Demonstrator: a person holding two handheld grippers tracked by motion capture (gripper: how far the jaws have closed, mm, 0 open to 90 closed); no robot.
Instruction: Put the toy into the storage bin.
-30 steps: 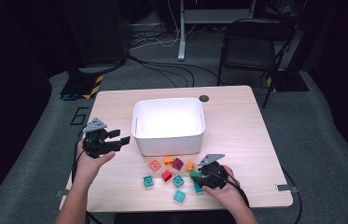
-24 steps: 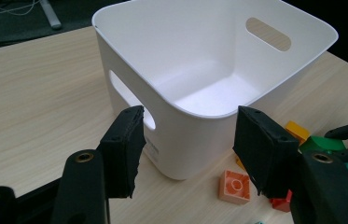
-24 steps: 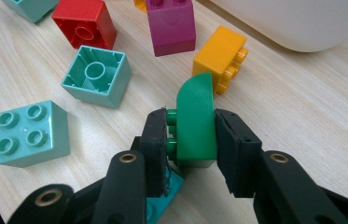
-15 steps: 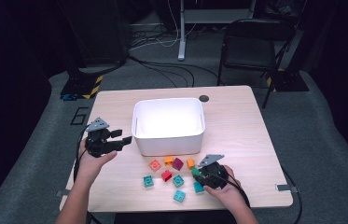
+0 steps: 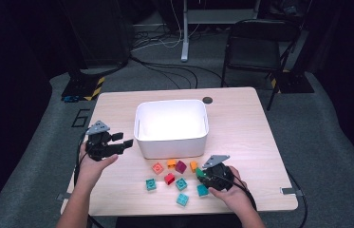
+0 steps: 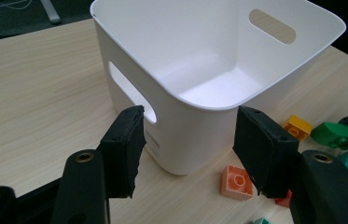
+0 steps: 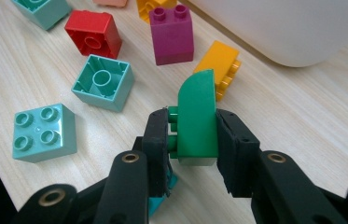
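- Between the pads of my right claw [image 7: 192, 140] sits the green block [image 7: 197, 116], its flat faces pressed from both sides, its rounded end pointing away from me, near the front right of the tabletop [image 5: 241, 123].
- Those jaws have just been closing; a second ago they stood a little wider around the same block, and now they are clamped on it. I judge the pick is made and the lift can begin.
- Just beyond the green block lies a yellow block [image 7: 220, 63], then a purple block [image 7: 171, 32], a red block [image 7: 93, 33] and two teal blocks [image 7: 101, 81], all loose on the wood.
- Behind them stands the white bin [image 5: 172, 126], nothing in it, so this would be the first piece to go in.
- My left claw [image 6: 185, 140] hangs beside the bin's near wall, jaws apart, holding nothing; it has not shifted over this second.
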